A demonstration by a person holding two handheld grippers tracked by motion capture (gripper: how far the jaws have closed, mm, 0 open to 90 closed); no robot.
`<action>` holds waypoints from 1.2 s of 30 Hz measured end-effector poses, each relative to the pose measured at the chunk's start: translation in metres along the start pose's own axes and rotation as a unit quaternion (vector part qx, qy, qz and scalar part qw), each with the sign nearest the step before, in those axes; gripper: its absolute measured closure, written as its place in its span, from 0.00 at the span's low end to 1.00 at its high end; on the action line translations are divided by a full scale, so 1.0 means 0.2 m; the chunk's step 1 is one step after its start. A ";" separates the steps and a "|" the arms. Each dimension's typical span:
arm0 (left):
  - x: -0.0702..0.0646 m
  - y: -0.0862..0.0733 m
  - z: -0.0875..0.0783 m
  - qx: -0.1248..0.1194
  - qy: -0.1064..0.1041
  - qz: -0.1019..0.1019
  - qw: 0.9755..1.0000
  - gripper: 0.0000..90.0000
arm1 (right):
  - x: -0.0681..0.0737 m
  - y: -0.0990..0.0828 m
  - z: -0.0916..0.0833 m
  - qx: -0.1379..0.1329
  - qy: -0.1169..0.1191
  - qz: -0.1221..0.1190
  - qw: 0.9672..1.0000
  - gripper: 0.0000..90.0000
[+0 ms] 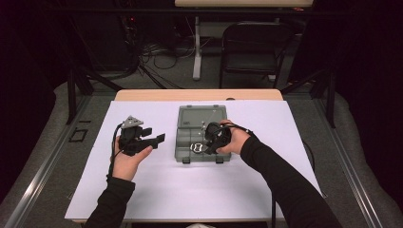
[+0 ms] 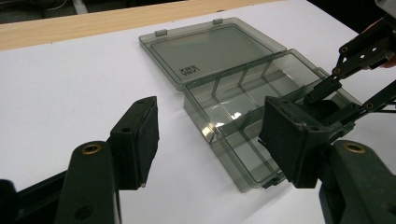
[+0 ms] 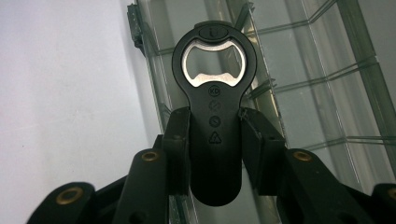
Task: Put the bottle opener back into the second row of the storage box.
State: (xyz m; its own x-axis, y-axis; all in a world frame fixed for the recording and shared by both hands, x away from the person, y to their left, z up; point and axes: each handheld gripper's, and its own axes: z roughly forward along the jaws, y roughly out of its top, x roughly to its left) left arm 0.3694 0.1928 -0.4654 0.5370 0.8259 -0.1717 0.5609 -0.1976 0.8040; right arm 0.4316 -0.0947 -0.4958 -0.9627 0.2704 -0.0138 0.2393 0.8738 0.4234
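A smoky transparent compartment box point(image 1: 183, 142) lies open on the white sheet, its lid point(image 1: 202, 116) folded flat toward the far side. My right gripper point(image 1: 205, 146) hangs over the box's near compartments, shut on the handle of a black bottle opener point(image 3: 214, 100) whose metal-lined head points away from the jaws. The bottle opener point(image 1: 196, 147) shows above the front row. Left of the box, my left gripper point(image 1: 159, 138) is held open and empty, aimed at the box point(image 2: 201, 114). Its pads point(image 2: 142, 135) frame the box's near corner without touching it.
The white sheet point(image 1: 142, 190) covers a wooden table point(image 1: 199, 94). Beyond the table stand a dark folding chair point(image 1: 252, 47), a table leg and floor cables. In the left gripper view, the right gripper point(image 2: 345, 88) reaches in over the box's far side.
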 end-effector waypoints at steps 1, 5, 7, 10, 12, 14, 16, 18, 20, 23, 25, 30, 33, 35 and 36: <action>0.00 0.00 0.00 0.000 0.000 0.000 1.000 0.41 | 0.00 0.00 0.00 0.000 0.000 -0.003 1.000 0.72; 0.00 0.00 0.00 0.000 0.000 0.001 1.000 0.41 | 0.00 0.00 0.02 0.000 -0.001 -0.008 1.000 0.72; 0.00 0.00 0.00 0.001 0.000 0.001 1.000 0.41 | -0.01 -0.01 0.02 0.002 -0.001 -0.007 1.000 0.72; 0.00 0.00 0.00 0.002 0.000 0.001 1.000 0.41 | -0.01 -0.01 0.04 0.006 0.003 -0.009 1.000 0.72; 0.00 0.00 0.00 0.001 -0.001 -0.001 1.000 0.41 | -0.01 -0.01 0.05 0.007 0.005 -0.010 1.000 0.72; 0.01 0.00 0.00 0.001 0.000 -0.001 1.000 0.41 | -0.01 -0.01 0.06 0.010 0.005 -0.009 1.000 0.72; 0.01 0.00 0.00 0.001 0.000 -0.001 1.000 0.41 | -0.02 -0.02 0.07 0.010 0.005 -0.012 1.000 0.72; 0.01 0.00 0.00 0.000 0.000 -0.001 1.000 0.41 | -0.02 -0.02 0.07 0.011 0.004 -0.009 1.000 0.72; 0.01 0.00 0.00 0.000 0.000 -0.001 1.000 0.41 | -0.02 -0.02 0.08 0.011 0.003 -0.010 1.000 0.72; 0.01 0.00 0.00 0.002 0.000 -0.001 1.000 0.41 | -0.02 -0.02 0.08 0.020 0.006 -0.011 1.000 0.72; 0.01 0.00 0.00 0.001 0.000 -0.001 1.000 0.41 | -0.02 -0.03 0.09 0.016 0.004 -0.007 1.000 0.72; 0.01 0.00 0.00 0.002 0.000 0.000 1.000 0.41 | -0.02 -0.03 0.10 0.012 0.001 -0.005 1.000 0.72; 0.01 0.00 0.00 0.003 0.000 -0.003 1.000 0.41 | -0.02 -0.03 0.10 0.014 0.000 -0.005 1.000 0.70; 0.01 -0.01 0.01 0.003 0.000 -0.003 1.000 0.41 | -0.02 -0.03 0.09 0.007 -0.002 0.001 1.000 0.67; 0.01 -0.01 0.01 0.002 0.000 -0.003 1.000 0.41 | -0.02 -0.03 0.09 0.004 -0.003 0.000 1.000 0.67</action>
State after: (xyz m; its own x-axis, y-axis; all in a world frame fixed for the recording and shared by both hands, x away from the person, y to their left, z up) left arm 0.3702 0.1937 -0.4673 0.5342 0.8268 -0.1762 0.5664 -0.1953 0.8006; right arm 0.4364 -0.0941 -0.5142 -0.9621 0.2720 -0.0188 0.2397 0.8768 0.4169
